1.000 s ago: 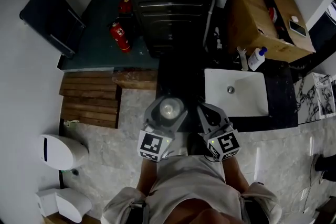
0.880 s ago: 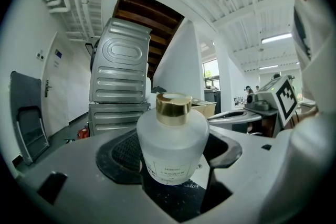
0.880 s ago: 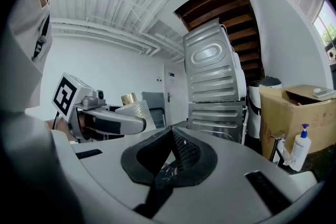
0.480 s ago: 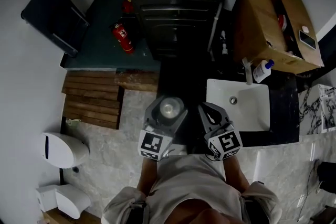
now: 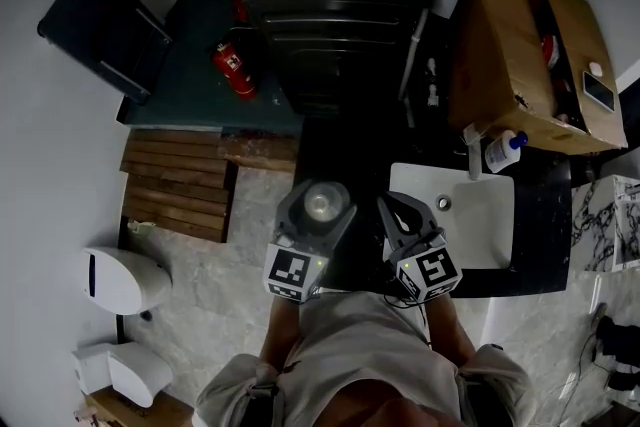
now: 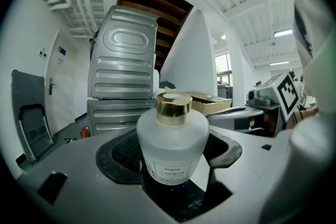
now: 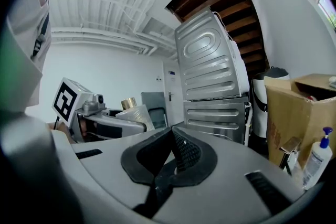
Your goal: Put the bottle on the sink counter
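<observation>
Dark sink counter (image 5: 535, 225) at frame right, left gripper (image 5: 316, 215) clamping frosted gold-capped bottle (image 6: 172, 147) at centre, right gripper (image 7: 170, 160) clenched empty.

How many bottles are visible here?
2: a frosted bottle in the left gripper, and a pump bottle on the sink counter by the faucet. The cardboard box may hide more.

Head view was dim, bluish, low in contrast; counter (image 5: 540, 215) near black, sink (image 5: 455, 215) brightest patch. Both gripper views were bright, lit from ceiling strip light (image 6: 283, 33). Strong fisheye bending, black vignette at corners. Bottle (image 6: 172, 144) sharp; nearest foreground soft.
</observation>
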### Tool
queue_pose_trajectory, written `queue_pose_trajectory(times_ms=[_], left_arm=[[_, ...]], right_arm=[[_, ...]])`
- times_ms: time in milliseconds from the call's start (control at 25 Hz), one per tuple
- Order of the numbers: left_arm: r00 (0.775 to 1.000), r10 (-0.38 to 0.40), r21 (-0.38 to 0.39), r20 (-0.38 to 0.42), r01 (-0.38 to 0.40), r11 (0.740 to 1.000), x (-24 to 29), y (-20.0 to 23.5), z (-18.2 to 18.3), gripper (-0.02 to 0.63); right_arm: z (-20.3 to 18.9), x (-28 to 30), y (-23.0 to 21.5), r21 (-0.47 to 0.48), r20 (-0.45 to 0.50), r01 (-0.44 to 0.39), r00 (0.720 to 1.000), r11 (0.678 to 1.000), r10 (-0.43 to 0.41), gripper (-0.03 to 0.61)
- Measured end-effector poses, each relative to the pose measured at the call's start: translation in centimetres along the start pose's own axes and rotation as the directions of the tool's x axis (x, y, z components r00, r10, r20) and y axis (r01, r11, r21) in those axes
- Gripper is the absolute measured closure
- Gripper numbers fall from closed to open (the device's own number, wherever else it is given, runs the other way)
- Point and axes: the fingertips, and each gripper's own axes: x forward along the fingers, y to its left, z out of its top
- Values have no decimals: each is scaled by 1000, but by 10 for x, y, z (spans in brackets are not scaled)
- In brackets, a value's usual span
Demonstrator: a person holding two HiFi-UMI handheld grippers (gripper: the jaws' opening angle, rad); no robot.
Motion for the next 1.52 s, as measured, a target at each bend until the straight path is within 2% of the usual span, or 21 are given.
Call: queue_pose_trajectory(times_ms=[400,720,960,1200,1520], left_arm=[[999,6,7,-38,-6,1000,52,4,-12,284],[998,6,42,-61,-4,999,82,8,-28,284],[998,0,63,-70,5,998,102,14,-37,284],[996,-27,89,-85,35,995,122,23,-51,284],[994,-76,59,-84,81,995,141,36,-68,284]], right_arm=[[-18,11,-48,48,-29,-1,1000,999,3,581],[-32,22,-67,70,-14,-43,999,997,44,581],[-46,33,-76,58,-37,-50,998,997,52,581],[-61,48,-85,45,-65,-29,997,999,32,581],[-74,74,-92,56,-98,40,995,998,-34,581]])
